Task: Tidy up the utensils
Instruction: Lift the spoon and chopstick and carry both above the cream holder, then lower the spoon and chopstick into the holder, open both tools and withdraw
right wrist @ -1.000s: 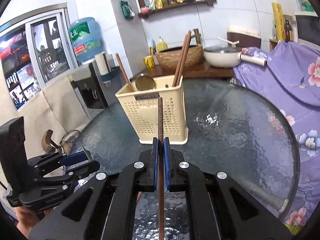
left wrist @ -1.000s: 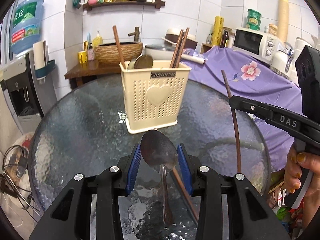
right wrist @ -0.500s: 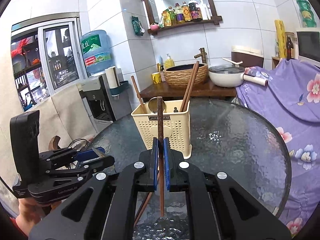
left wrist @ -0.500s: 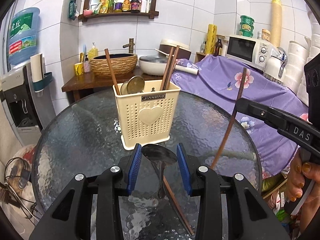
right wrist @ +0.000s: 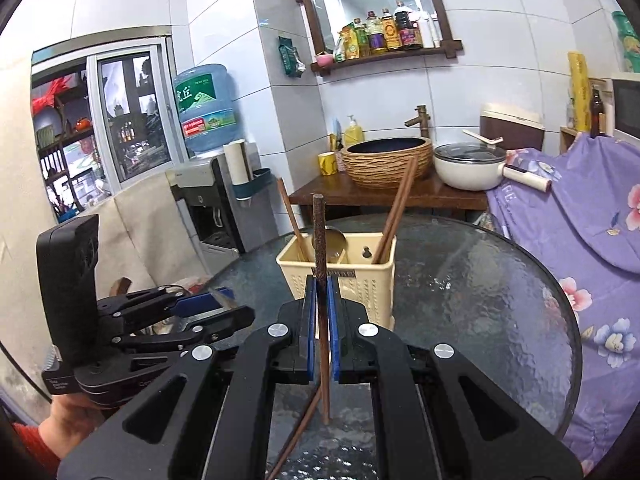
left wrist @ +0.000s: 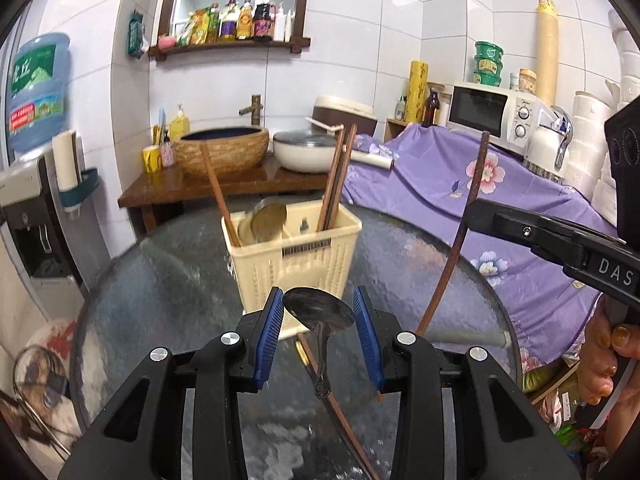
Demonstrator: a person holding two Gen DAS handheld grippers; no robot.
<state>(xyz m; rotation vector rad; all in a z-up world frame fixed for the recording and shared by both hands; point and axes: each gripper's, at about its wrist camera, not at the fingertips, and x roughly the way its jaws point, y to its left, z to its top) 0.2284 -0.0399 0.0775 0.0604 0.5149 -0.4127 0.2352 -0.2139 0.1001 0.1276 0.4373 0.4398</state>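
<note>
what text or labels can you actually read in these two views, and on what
"DAS" on the right gripper finger, seen from the left wrist.
Two large white Chinese characters on the water jug, second reads "丘".
Nameplate on the utensil basket: blurred, unreadable.
Shelf bottles: too small.
Left gripper base print: unreadable.

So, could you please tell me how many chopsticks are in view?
5: one clamped in the right gripper, one lying on the glass table beneath it, one at the holder's left side, two at its right. More may be hidden inside.
</note>
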